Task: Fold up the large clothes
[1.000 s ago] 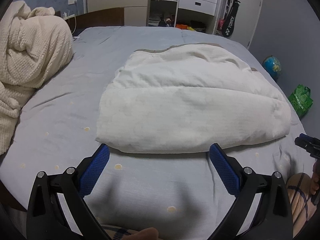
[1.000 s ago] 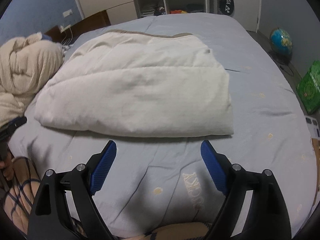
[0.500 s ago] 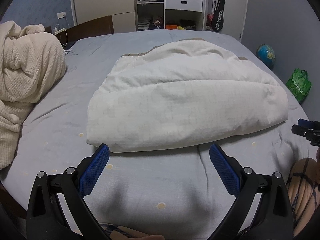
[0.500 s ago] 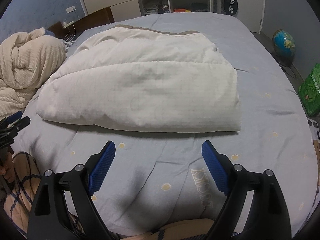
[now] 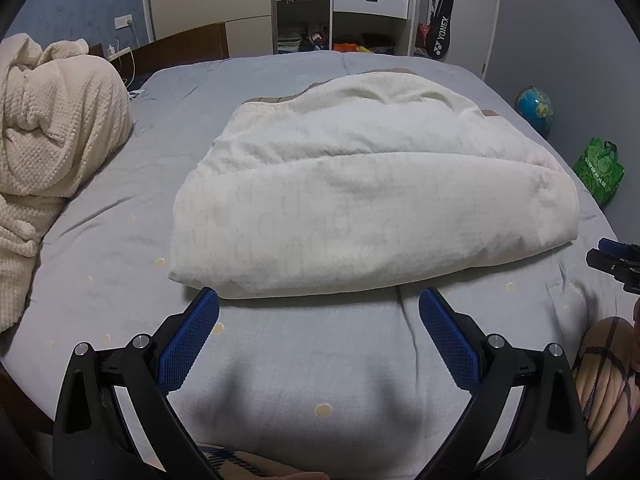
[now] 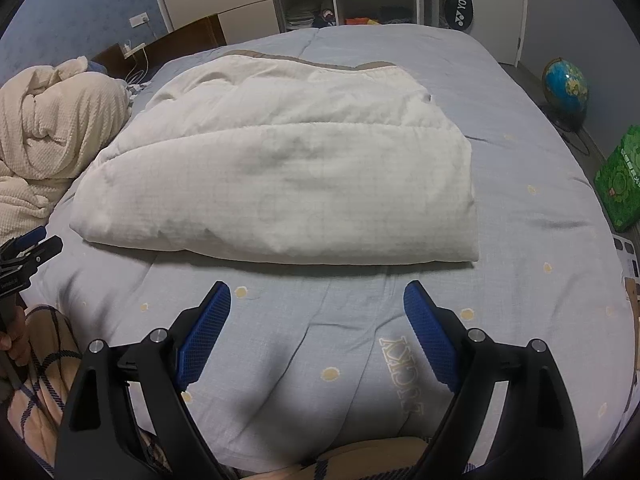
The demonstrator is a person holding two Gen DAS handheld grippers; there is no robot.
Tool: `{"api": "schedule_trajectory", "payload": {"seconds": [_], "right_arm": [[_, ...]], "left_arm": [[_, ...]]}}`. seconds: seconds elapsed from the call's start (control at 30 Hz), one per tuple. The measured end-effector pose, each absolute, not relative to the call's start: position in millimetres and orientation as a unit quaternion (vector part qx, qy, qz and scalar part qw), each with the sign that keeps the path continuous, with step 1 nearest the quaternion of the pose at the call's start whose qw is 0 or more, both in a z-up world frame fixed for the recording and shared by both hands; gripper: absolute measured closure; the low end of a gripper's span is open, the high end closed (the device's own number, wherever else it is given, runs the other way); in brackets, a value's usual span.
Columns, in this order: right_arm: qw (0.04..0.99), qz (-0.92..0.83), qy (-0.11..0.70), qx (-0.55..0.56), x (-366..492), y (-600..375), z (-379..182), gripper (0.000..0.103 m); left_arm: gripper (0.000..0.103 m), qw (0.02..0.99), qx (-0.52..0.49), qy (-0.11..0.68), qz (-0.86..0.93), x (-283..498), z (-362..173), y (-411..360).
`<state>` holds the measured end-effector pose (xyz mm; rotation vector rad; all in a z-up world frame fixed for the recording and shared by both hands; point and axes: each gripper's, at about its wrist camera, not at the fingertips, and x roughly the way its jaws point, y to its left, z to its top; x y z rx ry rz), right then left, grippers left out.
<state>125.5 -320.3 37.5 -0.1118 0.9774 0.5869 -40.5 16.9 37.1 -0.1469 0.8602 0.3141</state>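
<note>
A wide bed covered in a pale blue-grey dotted sheet (image 5: 120, 240) fills both views. At its middle, the large cream-white quilted cloth (image 5: 360, 200) is laid folded into a thick pad, its rounded fold edge nearest the grippers. A cream waffle-knit blanket (image 5: 52, 128) is heaped at the left. The left gripper (image 5: 319, 304) and right gripper (image 6: 317, 298) are held just short of that edge, jaws wide apart and empty. For a tidy next fold, both near corners are probably best pinched through all layers together.
</note>
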Motion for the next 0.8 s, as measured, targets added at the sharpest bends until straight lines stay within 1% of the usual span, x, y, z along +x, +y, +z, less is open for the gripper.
{"api": "schedule_trajectory", "payload": {"seconds": [0.8], "right_arm": [[0.840, 0.277, 0.464, -0.052, 125.0, -320.7, 36.8, 0.019]], "left_arm": [[0.007, 0.894, -0.070, 0.417, 0.151, -39.3, 36.0, 15.6]]}}
